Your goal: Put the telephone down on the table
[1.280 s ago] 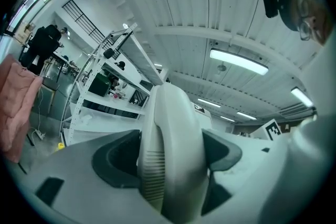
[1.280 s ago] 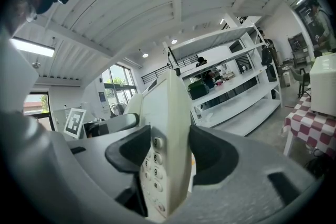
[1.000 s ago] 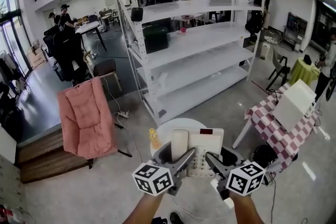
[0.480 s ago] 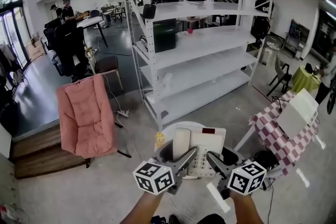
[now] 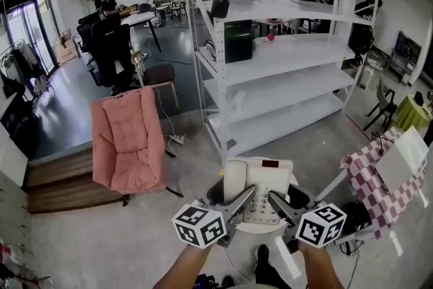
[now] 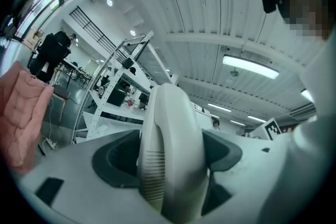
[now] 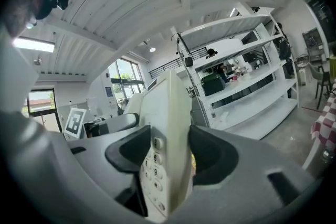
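Telephone [image 5: 260,187] clamped in both grippers over a small round white table [image 5: 255,229].

Smooth, glossy plastic. The left gripper [image 5: 240,203] is closed on the rounded handset, whose ribbed grille shows only in the left gripper view. The right gripper [image 5: 276,205] pinches the flat base by its edge, and its own view alone shows the domed keys. The head view cannot settle whether the base touches the table. Around it are a quilted pink chair [image 5: 128,139], a white steel rack [image 5: 291,61] and a checked cloth [image 5: 375,186], all on bare concrete.

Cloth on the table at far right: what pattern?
Red-and-white checks on the tablecloth, clearest in the head view.
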The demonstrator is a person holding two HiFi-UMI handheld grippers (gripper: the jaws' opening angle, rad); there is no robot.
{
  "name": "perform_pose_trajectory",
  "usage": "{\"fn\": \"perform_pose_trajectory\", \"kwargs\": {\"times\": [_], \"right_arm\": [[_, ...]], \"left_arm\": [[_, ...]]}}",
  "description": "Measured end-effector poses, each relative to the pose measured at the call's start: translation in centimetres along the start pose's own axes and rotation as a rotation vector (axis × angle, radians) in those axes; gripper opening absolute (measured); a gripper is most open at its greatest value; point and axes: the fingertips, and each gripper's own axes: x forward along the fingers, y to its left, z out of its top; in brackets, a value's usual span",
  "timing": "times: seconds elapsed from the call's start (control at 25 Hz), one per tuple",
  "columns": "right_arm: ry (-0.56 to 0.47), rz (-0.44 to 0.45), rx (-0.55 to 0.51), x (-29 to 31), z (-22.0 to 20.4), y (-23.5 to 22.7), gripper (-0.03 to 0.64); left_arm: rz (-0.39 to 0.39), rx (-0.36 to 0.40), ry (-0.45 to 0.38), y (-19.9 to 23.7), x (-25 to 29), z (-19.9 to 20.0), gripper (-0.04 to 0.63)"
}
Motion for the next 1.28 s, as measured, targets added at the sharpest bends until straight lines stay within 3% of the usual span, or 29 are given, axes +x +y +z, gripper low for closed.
{"fn": "perform_pose_trajectory", "kwargs": {"times": [0.52,1.28], "right_arm": [[0.039,0.139,0.013,6.4,2.6,-5.7,0.219],[0.097,0.119,0.086,10.8,1.0,-15.4,0.218]], "left_arm": [[0.141,0.019,-0.025,4.8,5.9,1.2,0.351],[0.170,-0.051,0.043,9.7,14.8,-3.3,0.351]]}}
